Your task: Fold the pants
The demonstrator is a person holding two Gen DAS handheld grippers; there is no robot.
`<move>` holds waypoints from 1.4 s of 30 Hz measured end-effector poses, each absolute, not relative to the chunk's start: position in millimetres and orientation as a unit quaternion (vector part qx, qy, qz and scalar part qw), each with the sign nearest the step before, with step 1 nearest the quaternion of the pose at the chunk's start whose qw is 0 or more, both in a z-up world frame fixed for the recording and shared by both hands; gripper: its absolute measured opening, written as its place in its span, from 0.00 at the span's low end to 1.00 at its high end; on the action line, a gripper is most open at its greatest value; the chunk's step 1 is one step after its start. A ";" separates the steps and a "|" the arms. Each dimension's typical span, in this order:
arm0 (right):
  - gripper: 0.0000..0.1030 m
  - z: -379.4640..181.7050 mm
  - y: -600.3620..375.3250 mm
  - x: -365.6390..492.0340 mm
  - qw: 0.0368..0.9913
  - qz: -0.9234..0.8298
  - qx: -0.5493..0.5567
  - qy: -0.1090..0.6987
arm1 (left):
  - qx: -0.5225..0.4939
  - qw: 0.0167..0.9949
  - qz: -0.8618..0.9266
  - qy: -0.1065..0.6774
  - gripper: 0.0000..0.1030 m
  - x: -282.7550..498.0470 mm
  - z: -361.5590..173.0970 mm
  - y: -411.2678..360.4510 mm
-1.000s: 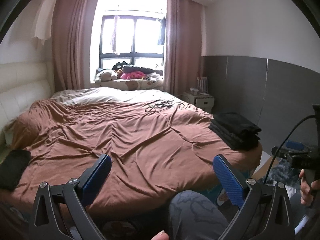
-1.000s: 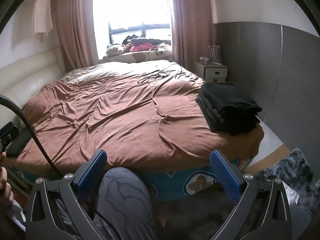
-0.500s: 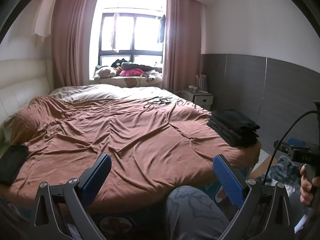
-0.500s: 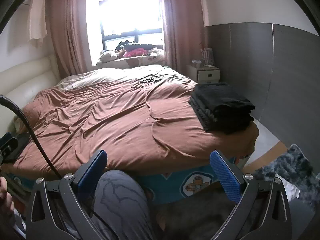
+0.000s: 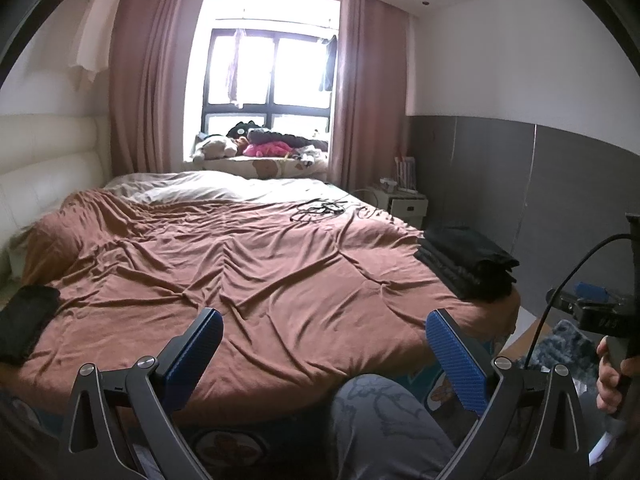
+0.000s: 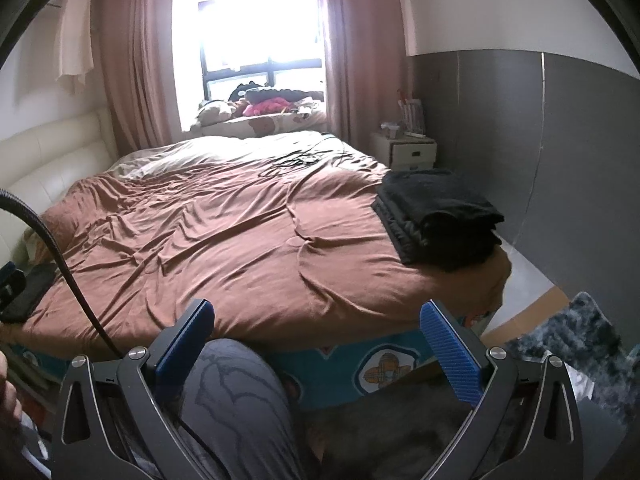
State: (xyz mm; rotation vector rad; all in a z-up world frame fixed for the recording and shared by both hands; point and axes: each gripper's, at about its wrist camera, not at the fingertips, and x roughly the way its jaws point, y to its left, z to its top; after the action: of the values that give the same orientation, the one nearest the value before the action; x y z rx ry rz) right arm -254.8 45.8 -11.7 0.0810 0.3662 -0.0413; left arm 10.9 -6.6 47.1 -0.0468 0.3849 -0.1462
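A stack of folded black pants [image 5: 468, 262] [image 6: 436, 216] lies on the right corner of the bed, on a brown duvet [image 5: 240, 280] [image 6: 224, 248]. Another dark folded garment [image 5: 24, 320] [image 6: 28, 288] rests at the bed's left edge. My left gripper [image 5: 324, 344] hangs open in front of the bed's near edge, holding nothing. My right gripper [image 6: 316, 332] is also open and empty, short of the bed. Both are well away from the black stack.
A person's knee in grey patterned trousers [image 5: 384, 424] [image 6: 236, 396] sits between the fingers. A hand [image 5: 612, 380] holds the other gripper's handle at far right. Black cables [image 5: 320, 210] lie on the far bed; a white nightstand [image 6: 404, 148] and a grey rug [image 6: 568, 352] stand right.
Both views have tilted upward and drawn back a little, so more wall and ceiling show. Both grippers stay open and empty; nothing on the bed has moved.
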 end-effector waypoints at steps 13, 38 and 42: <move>1.00 -12.7 46.8 -253.3 0.981 -0.011 0.043 0.186 | -0.026 0.980 -0.072 0.185 1.00 4.4 51.9 -8.3; 1.00 -15.1 41.0 -252.1 0.982 -0.011 0.034 0.187 | -0.034 0.978 -0.072 0.193 1.00 5.0 50.6 -2.3; 1.00 -14.9 42.0 -251.5 0.982 -0.012 0.032 0.187 | -0.035 0.978 -0.072 0.193 1.00 5.0 50.3 -2.6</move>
State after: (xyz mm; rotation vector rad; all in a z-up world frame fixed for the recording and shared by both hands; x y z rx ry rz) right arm -251.5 42.0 -14.9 0.0636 0.3771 -0.0250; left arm 5.0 -2.6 50.3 -0.0712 0.3888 -0.1450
